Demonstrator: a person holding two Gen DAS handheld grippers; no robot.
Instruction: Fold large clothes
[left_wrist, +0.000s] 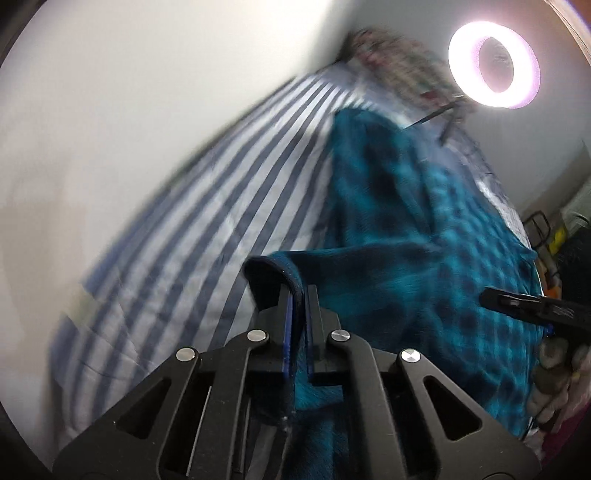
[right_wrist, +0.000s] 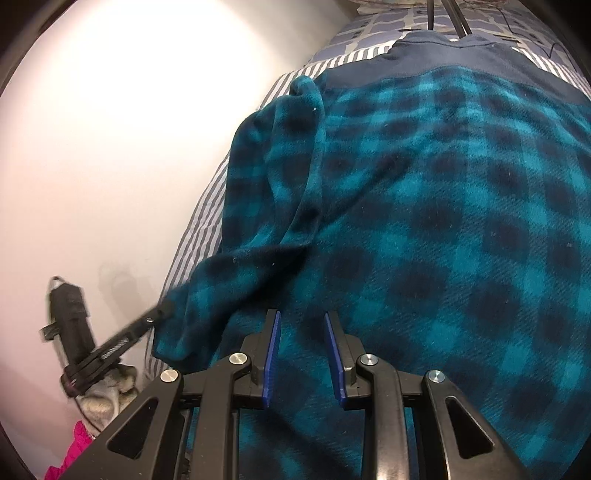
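A large teal and dark blue checked fleece garment (right_wrist: 443, 221) lies spread on a striped bed sheet (left_wrist: 221, 192). It also shows in the left wrist view (left_wrist: 424, 229). My left gripper (left_wrist: 297, 291) is shut on the dark hem of the garment's sleeve end and holds it lifted. In the right wrist view the left gripper (right_wrist: 159, 315) shows at the left, holding the sleeve (right_wrist: 266, 206). My right gripper (right_wrist: 302, 317) is open and empty just above the garment's body. The right gripper (left_wrist: 495, 299) shows at the right edge of the left wrist view.
A white wall (left_wrist: 129, 110) runs along the bed's far side. A ring light (left_wrist: 494, 68) on a stand shines past the head of the bed. A patterned pillow (left_wrist: 391, 59) lies there. Pink cloth (right_wrist: 74, 450) lies at the lower left.
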